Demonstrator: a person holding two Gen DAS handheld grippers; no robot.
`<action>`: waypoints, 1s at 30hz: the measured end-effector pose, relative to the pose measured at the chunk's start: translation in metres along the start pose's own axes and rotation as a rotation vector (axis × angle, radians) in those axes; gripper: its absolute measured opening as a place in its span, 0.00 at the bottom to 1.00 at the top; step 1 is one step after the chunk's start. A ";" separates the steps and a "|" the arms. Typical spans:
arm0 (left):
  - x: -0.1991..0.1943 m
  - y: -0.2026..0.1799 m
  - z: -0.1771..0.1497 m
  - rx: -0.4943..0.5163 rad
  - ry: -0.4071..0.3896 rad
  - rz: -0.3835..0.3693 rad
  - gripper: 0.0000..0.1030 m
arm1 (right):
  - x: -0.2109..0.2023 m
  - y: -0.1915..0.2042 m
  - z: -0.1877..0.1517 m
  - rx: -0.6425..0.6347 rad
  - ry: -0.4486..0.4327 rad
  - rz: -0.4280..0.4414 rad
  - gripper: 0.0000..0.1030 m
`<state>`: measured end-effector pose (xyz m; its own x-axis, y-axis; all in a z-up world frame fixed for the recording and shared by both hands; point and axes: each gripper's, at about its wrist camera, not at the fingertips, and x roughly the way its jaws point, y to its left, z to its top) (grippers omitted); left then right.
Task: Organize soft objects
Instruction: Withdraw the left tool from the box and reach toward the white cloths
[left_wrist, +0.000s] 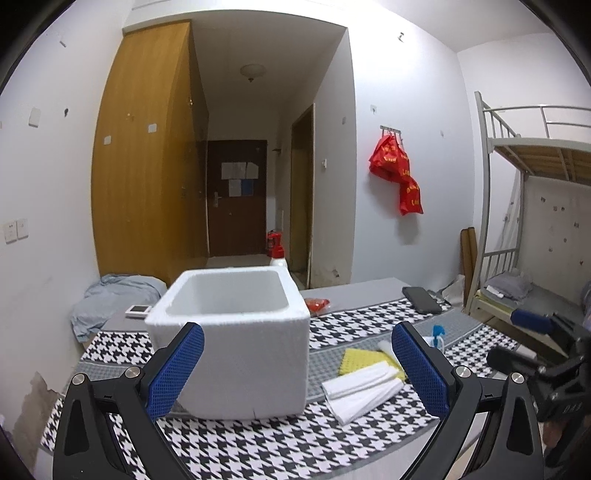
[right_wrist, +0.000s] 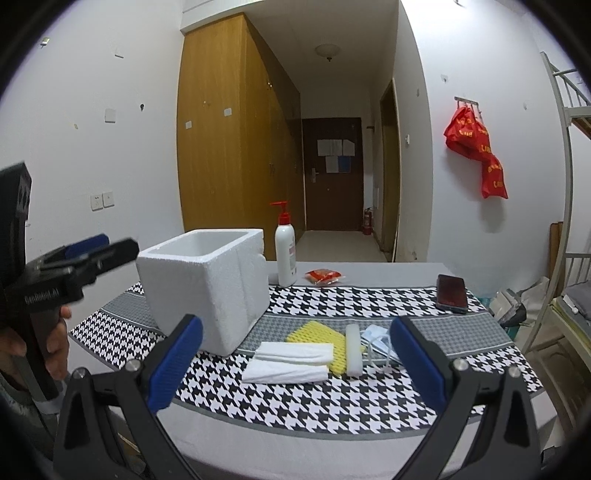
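Blue-padded fingers of the right gripper (right_wrist: 295, 360) spread wide and empty across the lower frame, framing the folded white cloths (right_wrist: 291, 360) at centre, with the yellow sponge (right_wrist: 314, 338) touching behind them. Likewise apart and empty, the left gripper (left_wrist: 297, 373) faces the foam box (left_wrist: 236, 332) mid-frame. Nothing looks packed yet; next, I judge, is closing on a cloth and lifting it into the box.

Pump bottle (right_wrist: 285, 254), dark phone (right_wrist: 451, 293), red packet (right_wrist: 324, 276), red bags on wall hooks (right_wrist: 476, 147)
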<state>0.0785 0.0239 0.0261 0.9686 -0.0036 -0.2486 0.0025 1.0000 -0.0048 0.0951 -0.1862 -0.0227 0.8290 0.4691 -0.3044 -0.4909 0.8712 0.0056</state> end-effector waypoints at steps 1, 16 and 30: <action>-0.001 -0.002 -0.004 -0.002 0.000 -0.002 0.99 | -0.002 -0.001 -0.003 -0.001 -0.002 -0.007 0.99; 0.012 -0.019 -0.051 -0.036 0.033 -0.047 0.99 | -0.007 -0.017 -0.026 0.038 -0.034 -0.004 0.99; 0.054 -0.044 -0.064 0.009 0.121 -0.096 0.99 | 0.031 -0.045 -0.041 0.040 0.035 -0.044 0.99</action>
<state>0.1145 -0.0205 -0.0495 0.9269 -0.0995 -0.3619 0.0966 0.9950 -0.0261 0.1325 -0.2170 -0.0711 0.8394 0.4252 -0.3386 -0.4423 0.8964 0.0290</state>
